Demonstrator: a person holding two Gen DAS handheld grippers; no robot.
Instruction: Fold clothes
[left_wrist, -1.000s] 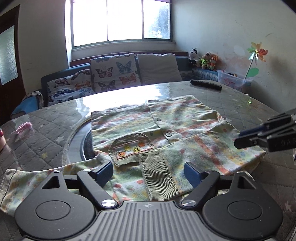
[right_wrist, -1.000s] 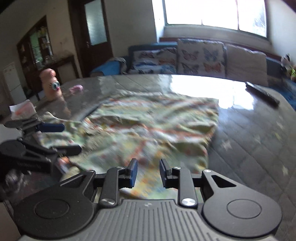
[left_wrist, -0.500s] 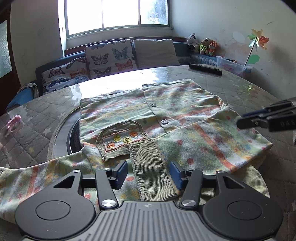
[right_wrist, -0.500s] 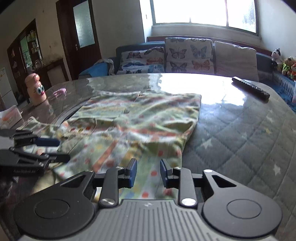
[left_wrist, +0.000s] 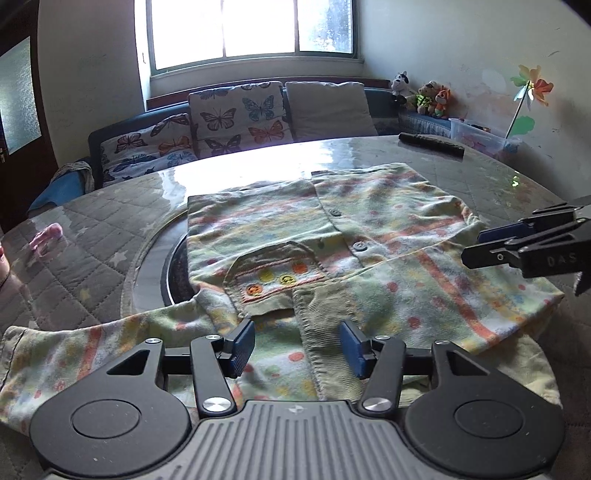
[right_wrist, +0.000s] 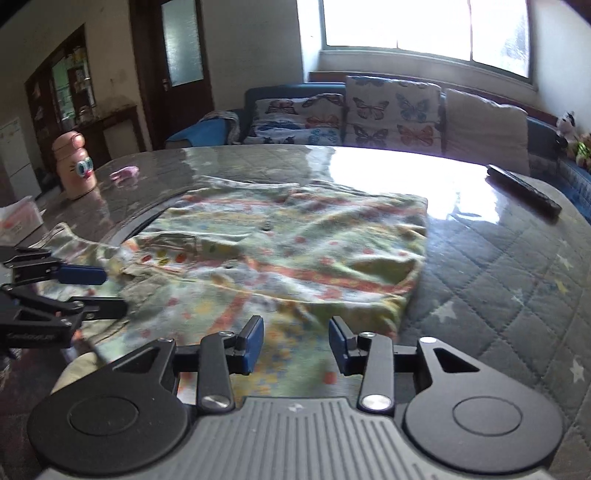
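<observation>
A pale green child's cardigan (left_wrist: 332, 236) with orange stripes, dots, buttons and a chest pocket lies spread on the round table. Its right sleeve is folded across the front, with the ribbed cuff (left_wrist: 325, 332) near me. The other sleeve (left_wrist: 74, 347) trails off to the left. My left gripper (left_wrist: 298, 345) is open and empty, just above the cuff. My right gripper (right_wrist: 295, 345) is open and empty over the cardigan's (right_wrist: 280, 243) near edge. It also shows in the left wrist view (left_wrist: 517, 245) at the right, above the folded sleeve.
The table (left_wrist: 92, 258) has a quilted grey cover under glass. A black remote (left_wrist: 430, 144) lies at the far right. A small pink object (left_wrist: 46, 236) lies at the left. A pink figure-shaped container (right_wrist: 74, 166) stands at the far left. A sofa with butterfly cushions (left_wrist: 236, 114) runs behind.
My left gripper narrowed its jaws, then widened them again, staying over the cuff. My right gripper opened wider and stays over the cardigan's near edge. The cardigan has not moved.
</observation>
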